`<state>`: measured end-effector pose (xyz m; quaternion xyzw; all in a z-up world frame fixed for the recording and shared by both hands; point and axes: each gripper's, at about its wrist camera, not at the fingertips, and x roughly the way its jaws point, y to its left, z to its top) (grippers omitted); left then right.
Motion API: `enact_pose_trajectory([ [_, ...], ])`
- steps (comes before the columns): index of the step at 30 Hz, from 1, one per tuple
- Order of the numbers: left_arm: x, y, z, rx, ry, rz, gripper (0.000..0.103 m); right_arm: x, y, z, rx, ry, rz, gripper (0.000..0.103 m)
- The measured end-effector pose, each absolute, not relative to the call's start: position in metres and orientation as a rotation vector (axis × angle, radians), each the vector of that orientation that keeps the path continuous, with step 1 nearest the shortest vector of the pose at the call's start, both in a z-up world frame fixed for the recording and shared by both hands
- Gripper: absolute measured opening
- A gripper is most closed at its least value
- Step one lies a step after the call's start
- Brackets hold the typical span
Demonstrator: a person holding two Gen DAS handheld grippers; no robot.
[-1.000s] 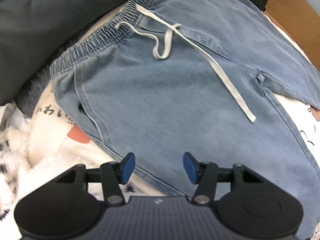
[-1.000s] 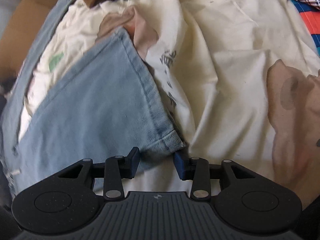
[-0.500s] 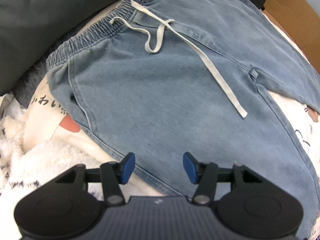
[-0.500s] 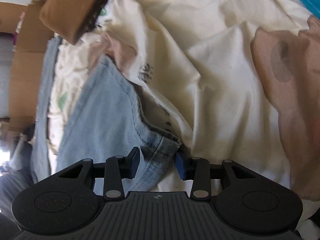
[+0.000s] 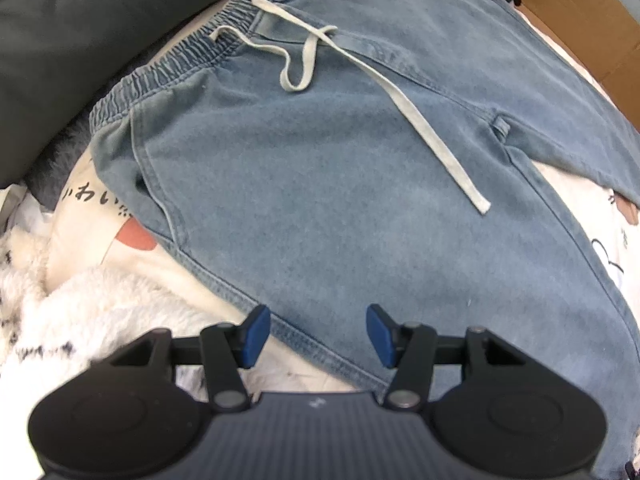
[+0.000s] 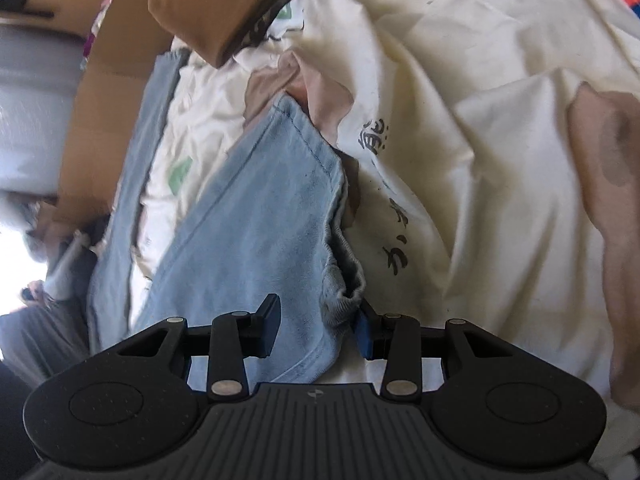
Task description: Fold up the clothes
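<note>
Light blue denim pants [image 5: 320, 168] with an elastic waistband and a pale drawstring [image 5: 420, 124] lie spread on a cream printed sheet [image 5: 96, 240]. My left gripper [image 5: 316, 334] is open, its blue pads over the pants' outer side seam near the hip. In the right wrist view a pant leg [image 6: 260, 216] runs away from me. My right gripper [image 6: 318, 330] is open with the leg's hem corner [image 6: 340, 304] lying between its pads, lifted and bunched.
A dark cushion [image 5: 80, 32] lies beyond the waistband. Fluffy white fabric [image 5: 80, 312] sits at the left. Cardboard [image 5: 580, 24] shows at the right, and a brown box [image 6: 224, 4] and cardboard [image 6: 100, 128] lie past the pant leg. The cream sheet [image 6: 480, 160] is wrinkled.
The left gripper has slid along the side seam toward the waistband. The right gripper has tilted and lifted with the hem corner between its pads, bunching the leg's end.
</note>
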<state>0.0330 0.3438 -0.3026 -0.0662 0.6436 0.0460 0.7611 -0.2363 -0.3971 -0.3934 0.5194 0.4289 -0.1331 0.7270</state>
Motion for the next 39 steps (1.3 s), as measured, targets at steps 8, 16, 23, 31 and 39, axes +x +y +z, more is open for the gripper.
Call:
enact_pose_trajectory([
  [8,0.031,0.345,-0.297,-0.134,1.391,0.108,0.056,-0.229,-0.397,-0.391,1.046,0.994,-0.354,0.007],
  [16,0.033,0.341,-0.299,-0.167,1.358,0.108,0.056,-0.23,-0.395,-0.365,0.926,1.103,-0.357,0.007],
  [23,0.043,0.345,-0.31,-0.202,1.338,0.124,0.055,-0.238,-0.391,-0.377,0.921,1.153,-0.418,0.007],
  [31,0.058,0.368,-0.331,-0.216,1.343,0.205,0.044,-0.238,-0.395,-0.378,0.878,1.191,-0.454,0.01],
  [39,0.074,0.394,-0.342,-0.151,1.417,0.314,0.004,-0.228,-0.399,-0.362,0.737,1.282,-0.449,0.02],
])
